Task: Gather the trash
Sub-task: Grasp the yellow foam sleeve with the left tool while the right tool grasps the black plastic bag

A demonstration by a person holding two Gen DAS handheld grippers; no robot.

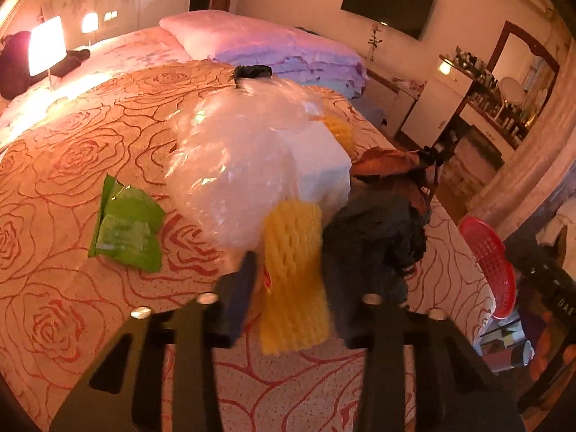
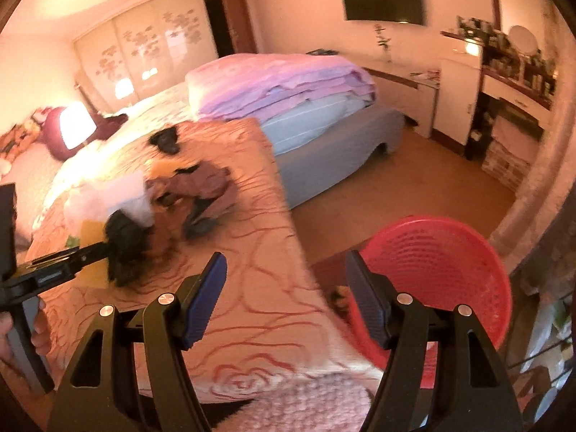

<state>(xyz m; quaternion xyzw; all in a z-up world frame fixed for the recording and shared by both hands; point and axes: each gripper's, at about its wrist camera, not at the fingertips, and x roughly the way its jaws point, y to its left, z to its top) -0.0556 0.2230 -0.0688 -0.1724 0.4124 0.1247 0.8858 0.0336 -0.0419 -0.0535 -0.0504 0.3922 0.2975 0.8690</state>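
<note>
My left tool [image 1: 288, 280] sits low at 6 o'clock in its own cam, fingers spread w/ the yellow foam net [image 1: 293, 280] between them. Can't tell if the pads actually pinch it: the net looks narrower than the gap and the frame is blurred there.

The net lies on the bed [image 1: 64, 165], on the rose-print cover. Just past it, toward 12, is a trash pile: a clear plastic bag [image 1: 234, 165] w/ a white block [image 1: 320, 169] against its right side, a 2nd bit of yellow net [image 1: 338, 129] behind that. At 3 o'clock of the net, a dark crumpled wad [image 1: 374, 230] touching it, brown paper-like scraps [image 1: 388, 162] on top. At 9 o'clock, apart from the pile, a green wrapper [image 1: 126, 230] lies flat. A small black item [image 1: 252, 72] sits at the far edge of the cover, 12 o'clock.

The red basket [image 2: 442, 280] stands on the floor off the bed's corner, at 3 o'clock in the left cam.

My right tool [image 2: 286, 298] is released, wide apart, nothing in it, hanging over the bed corner w/ the basket at its 2 o'clock. In the right cam the left tool [image 2: 97, 248] shows at 9 o'clock, reaching into the dark wad [image 2: 124, 248]. Folded quilts [image 2: 280, 82] are stacked at 12.
</note>
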